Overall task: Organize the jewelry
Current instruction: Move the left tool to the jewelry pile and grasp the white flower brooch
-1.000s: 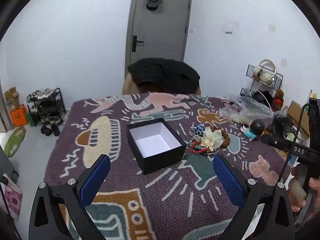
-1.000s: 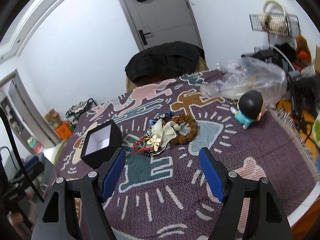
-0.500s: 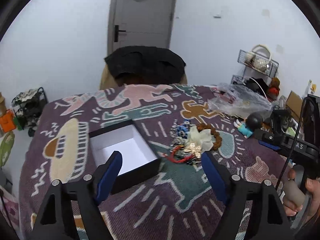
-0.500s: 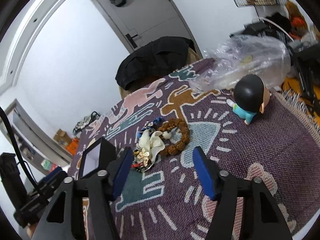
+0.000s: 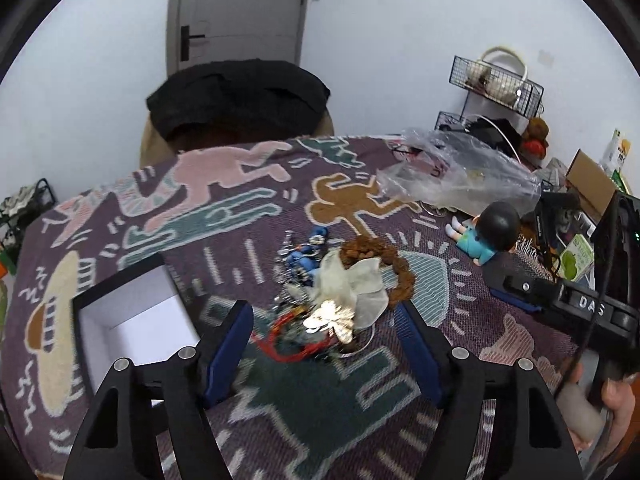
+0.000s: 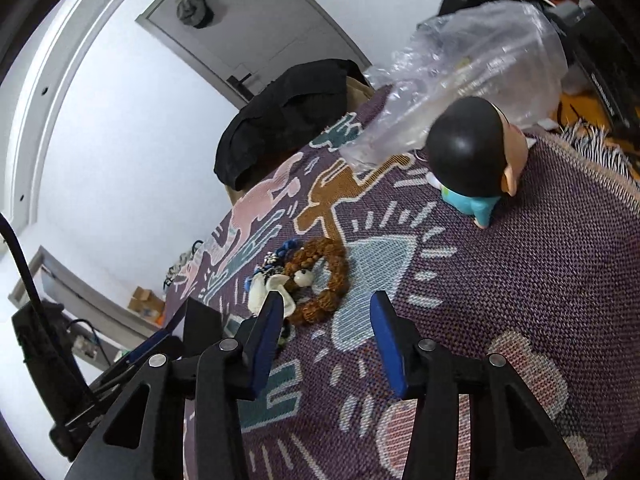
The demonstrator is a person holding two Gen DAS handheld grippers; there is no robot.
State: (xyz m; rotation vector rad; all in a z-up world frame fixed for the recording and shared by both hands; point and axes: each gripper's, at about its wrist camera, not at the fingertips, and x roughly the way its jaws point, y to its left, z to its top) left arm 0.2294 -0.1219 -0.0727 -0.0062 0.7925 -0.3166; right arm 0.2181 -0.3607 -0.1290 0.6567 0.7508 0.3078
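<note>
Jewelry heap (image 5: 324,300): knobbly brown bead bracelet (image 6: 324,280), red cord, blue beads, gold filigree piece, sheer cream bow, tangled on the woven patterned cloth (image 5: 332,412), right of the square black box (image 5: 132,320) with its smooth white inside. Your left gripper (image 5: 326,344) has just been closing; its blue-padded fingers stay spread, flanking the heap without pressing. Your right gripper (image 6: 326,340), also closing, stands parted, nothing pinched, near the bracelet. Glossy round-headed figurine (image 6: 476,156) stands apart beside crinkled clear plastic bag (image 5: 456,172).
</note>
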